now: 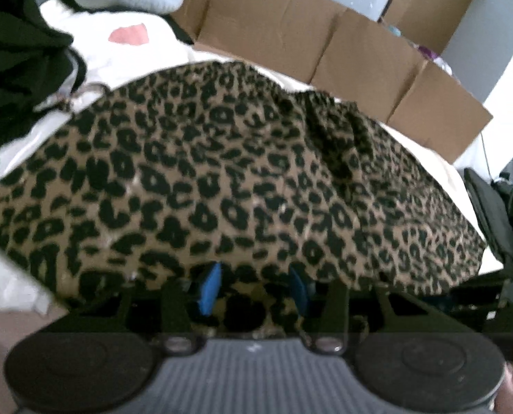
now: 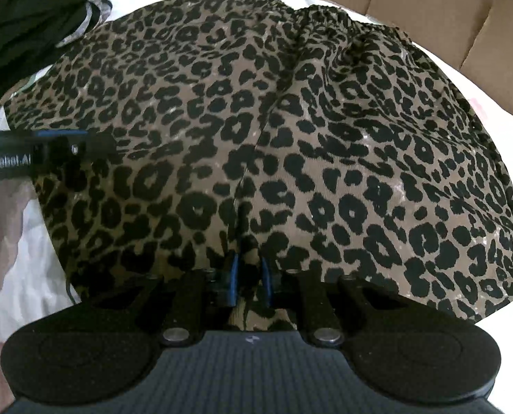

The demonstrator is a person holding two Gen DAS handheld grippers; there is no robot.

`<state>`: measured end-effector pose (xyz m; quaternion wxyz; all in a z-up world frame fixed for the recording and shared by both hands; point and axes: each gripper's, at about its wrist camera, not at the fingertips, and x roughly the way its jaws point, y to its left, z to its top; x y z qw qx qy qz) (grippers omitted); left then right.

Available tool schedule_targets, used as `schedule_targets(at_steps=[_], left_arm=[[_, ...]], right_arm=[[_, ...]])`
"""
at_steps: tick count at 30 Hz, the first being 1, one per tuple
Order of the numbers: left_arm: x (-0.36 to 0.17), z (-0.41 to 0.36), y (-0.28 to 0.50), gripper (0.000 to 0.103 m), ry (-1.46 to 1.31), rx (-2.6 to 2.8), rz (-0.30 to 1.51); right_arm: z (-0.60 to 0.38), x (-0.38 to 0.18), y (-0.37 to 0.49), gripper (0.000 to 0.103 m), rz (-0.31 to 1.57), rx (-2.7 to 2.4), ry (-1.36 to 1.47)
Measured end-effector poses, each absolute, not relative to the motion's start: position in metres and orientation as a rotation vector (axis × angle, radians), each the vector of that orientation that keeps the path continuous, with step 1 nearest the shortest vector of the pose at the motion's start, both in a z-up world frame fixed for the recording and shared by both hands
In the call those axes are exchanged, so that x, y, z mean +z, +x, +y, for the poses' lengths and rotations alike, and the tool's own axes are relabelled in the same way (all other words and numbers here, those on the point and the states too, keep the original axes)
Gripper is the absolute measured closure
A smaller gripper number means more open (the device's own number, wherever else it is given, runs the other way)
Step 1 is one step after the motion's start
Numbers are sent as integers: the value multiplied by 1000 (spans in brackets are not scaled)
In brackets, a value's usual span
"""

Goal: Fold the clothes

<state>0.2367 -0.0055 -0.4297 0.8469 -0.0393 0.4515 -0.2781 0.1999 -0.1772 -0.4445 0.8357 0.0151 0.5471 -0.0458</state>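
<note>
A leopard-print garment (image 1: 222, 172) with a gathered elastic waistband at its far edge lies spread on a white bed sheet (image 1: 4, 276); it fills the right wrist view (image 2: 291, 138) too. My left gripper (image 1: 254, 286) has its blue pads apart, with the garment's near hem lying between them. My right gripper (image 2: 249, 281) has its blue pads close together, pinching the near hem. The left gripper also shows in the right wrist view (image 2: 59, 148) at the garment's left edge.
A pile of black clothes (image 1: 18, 62) and a white garment with a pink patch (image 1: 128, 38) lie at the far left. Flattened cardboard boxes (image 1: 325, 41) stand along the bed's far side. A dark bag (image 1: 498, 214) is at the right.
</note>
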Motion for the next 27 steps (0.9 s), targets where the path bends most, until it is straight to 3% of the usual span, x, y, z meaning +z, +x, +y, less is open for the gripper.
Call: schedule_targets(at_steps=[11,20,24,27], left_arm=[[-434,12,214,55,-76,-626,1014],[-435,-2,215,21,-67,-677,1045],[-434,-4,213,22,-58,-664,1041],[-429,0,212,28,-96,-655,1055]], right_arm=[[-180,-441,176,83,1142,-159,158],[-186,-442,168,83,1140,-140,194],[-187,-441,169,83,1148,-139,200],[-186,-438,168,83,1158,-155,209]])
